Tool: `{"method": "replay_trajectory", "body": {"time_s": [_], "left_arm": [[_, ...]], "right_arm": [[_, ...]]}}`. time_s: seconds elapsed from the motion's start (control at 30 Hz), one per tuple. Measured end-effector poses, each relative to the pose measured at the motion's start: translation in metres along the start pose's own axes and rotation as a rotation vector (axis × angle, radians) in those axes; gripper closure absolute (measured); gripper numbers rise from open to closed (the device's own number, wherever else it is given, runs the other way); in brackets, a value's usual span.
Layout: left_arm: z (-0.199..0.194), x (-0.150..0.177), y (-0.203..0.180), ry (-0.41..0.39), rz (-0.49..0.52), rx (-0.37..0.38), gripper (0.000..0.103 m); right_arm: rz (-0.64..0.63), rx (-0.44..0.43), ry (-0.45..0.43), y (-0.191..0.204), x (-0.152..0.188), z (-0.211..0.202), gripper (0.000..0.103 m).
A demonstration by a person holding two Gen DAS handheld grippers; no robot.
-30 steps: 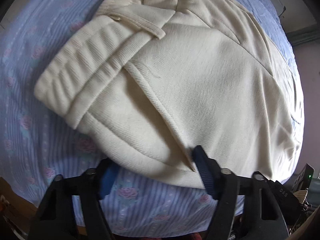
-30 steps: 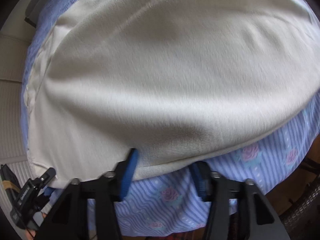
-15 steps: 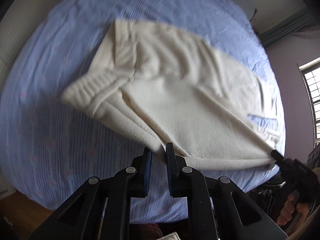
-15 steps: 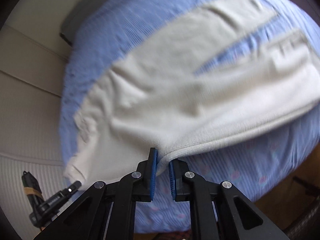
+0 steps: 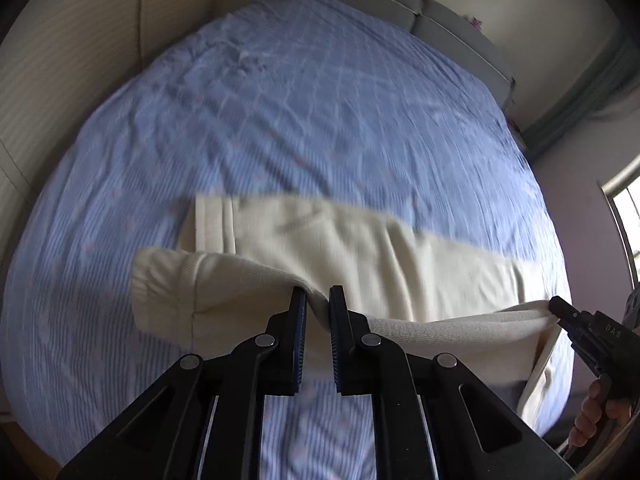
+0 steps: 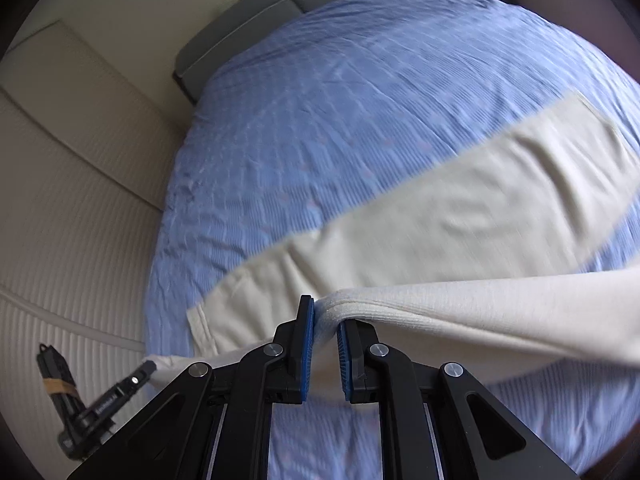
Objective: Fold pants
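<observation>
Cream pants (image 5: 360,256) lie across a bed with a blue striped sheet (image 5: 304,112). My left gripper (image 5: 318,300) is shut on the near edge of the pants close to the waistband end and holds it lifted above the bed. My right gripper (image 6: 326,312) is shut on the same near edge of the pants (image 6: 460,208) farther toward the leg end. The lifted edge stretches taut between the two grippers. The right gripper also shows at the right of the left wrist view (image 5: 560,310). The far leg rests flat on the sheet.
A grey headboard (image 5: 420,12) stands at the far end of the bed. Cream ribbed wall panels (image 6: 60,200) run along one side. A window (image 5: 628,220) is at the right. A black device with tape (image 6: 56,376) sits near the wall.
Both grippers closed on the near edge of the pants, then rose and pulled back, lifting that edge off the sheet. The pants now look smaller and farther away.
</observation>
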State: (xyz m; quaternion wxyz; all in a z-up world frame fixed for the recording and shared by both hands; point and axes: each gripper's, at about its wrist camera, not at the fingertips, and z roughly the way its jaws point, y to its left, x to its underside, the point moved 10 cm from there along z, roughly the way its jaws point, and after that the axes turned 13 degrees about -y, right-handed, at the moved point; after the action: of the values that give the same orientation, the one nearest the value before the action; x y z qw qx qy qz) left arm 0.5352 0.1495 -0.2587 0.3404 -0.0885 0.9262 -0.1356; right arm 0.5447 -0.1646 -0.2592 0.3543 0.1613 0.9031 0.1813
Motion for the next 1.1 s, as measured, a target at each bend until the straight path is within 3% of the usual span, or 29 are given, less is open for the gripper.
{"method": "replay_trajectory", "body": {"time_s": [0.13, 0.2, 0.37, 0.47, 0.5, 0.53, 0.57, 0.8, 0.97, 1.1], "left_arm": [[0.033, -0.032, 0.008, -0.026, 0.016, -0.076, 0.101], [0.056, -0.045, 0.016, -0.029, 0.032, -0.116, 0.101], [0.099, -0.044, 0.032, 0.045, 0.046, -0.181, 0.101], [0.094, -0.036, 0.027, 0.047, 0.070, -0.175, 0.091], [0.092, -0.032, 0.025, 0.053, 0.081, -0.170, 0.084], [0.089, -0.029, 0.023, 0.060, 0.092, -0.165, 0.078], [0.085, -0.025, 0.020, 0.065, 0.104, -0.160, 0.075], [0.036, -0.006, -0.026, 0.039, 0.267, -0.045, 0.055], [-0.013, 0.009, -0.072, 0.003, 0.403, 0.089, 0.044], [-0.051, 0.024, -0.112, -0.033, 0.500, 0.184, 0.037]], "right_arm": [[-0.058, 0.010, 0.066, 0.005, -0.022, 0.064, 0.090], [-0.064, 0.024, 0.118, 0.004, -0.024, 0.099, 0.090], [-0.080, 0.083, 0.217, -0.002, -0.013, 0.154, 0.088], [-0.104, 0.092, 0.233, 0.005, -0.009, 0.160, 0.072], [-0.100, 0.063, 0.230, 0.011, -0.009, 0.158, 0.059], [-0.099, 0.041, 0.224, 0.016, -0.008, 0.155, 0.047], [-0.104, 0.028, 0.219, 0.020, -0.007, 0.152, 0.044], [-0.189, -0.036, 0.133, 0.047, 0.004, 0.069, 0.043], [-0.145, 0.034, 0.051, 0.021, 0.019, -0.009, 0.043], [-0.030, 0.120, -0.019, -0.020, 0.037, -0.080, 0.043]]}}
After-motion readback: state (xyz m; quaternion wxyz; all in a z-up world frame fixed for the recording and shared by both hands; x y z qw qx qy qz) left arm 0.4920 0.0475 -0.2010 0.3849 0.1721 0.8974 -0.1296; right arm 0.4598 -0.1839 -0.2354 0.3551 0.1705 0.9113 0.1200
